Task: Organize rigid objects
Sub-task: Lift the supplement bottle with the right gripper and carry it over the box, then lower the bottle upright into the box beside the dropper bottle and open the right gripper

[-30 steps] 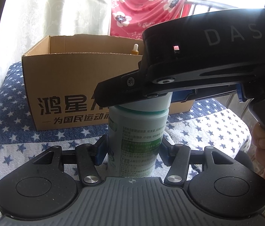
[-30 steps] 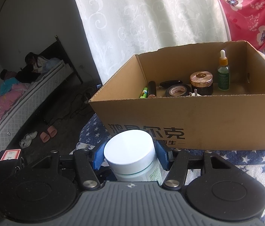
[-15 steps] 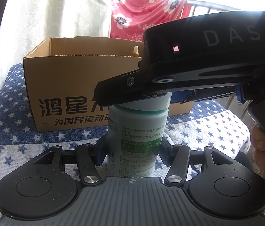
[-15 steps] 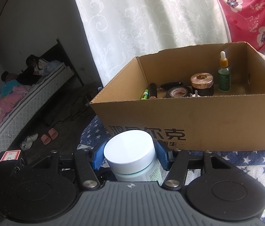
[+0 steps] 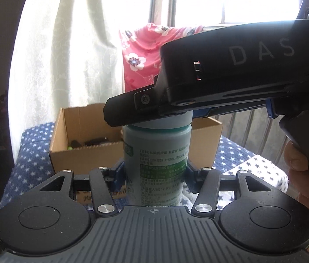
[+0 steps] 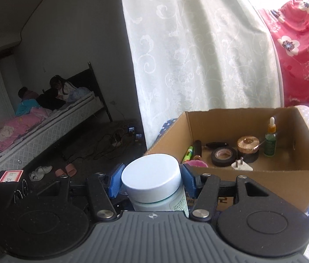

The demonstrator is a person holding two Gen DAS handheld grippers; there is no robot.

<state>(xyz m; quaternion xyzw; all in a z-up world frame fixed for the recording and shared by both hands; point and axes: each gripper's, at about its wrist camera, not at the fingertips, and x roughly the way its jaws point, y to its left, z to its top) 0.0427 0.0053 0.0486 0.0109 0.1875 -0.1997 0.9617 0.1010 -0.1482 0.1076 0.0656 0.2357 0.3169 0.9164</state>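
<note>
Bed (image 6: 44, 118) and shoes (image 6: 40, 171) sit off to the far left, then the pale curtain (image 6: 198, 54). Both grippers clamp one white bottle (image 5: 156, 162), upright between them: the left gripper (image 5: 154, 173) pinches its body low down, the right gripper (image 6: 150, 180) squeezes the cap (image 6: 151, 175) from above and blocks much of the left view. Behind the bottle stands an open box (image 6: 275, 182) on the star-print cloth (image 5: 31, 153), holding a tape roll (image 6: 223, 156), a copper-lidded jar (image 6: 248, 148) and a dropper bottle (image 6: 270, 138). Pink floral fabric (image 6: 303, 50) hangs rightmost.
</note>
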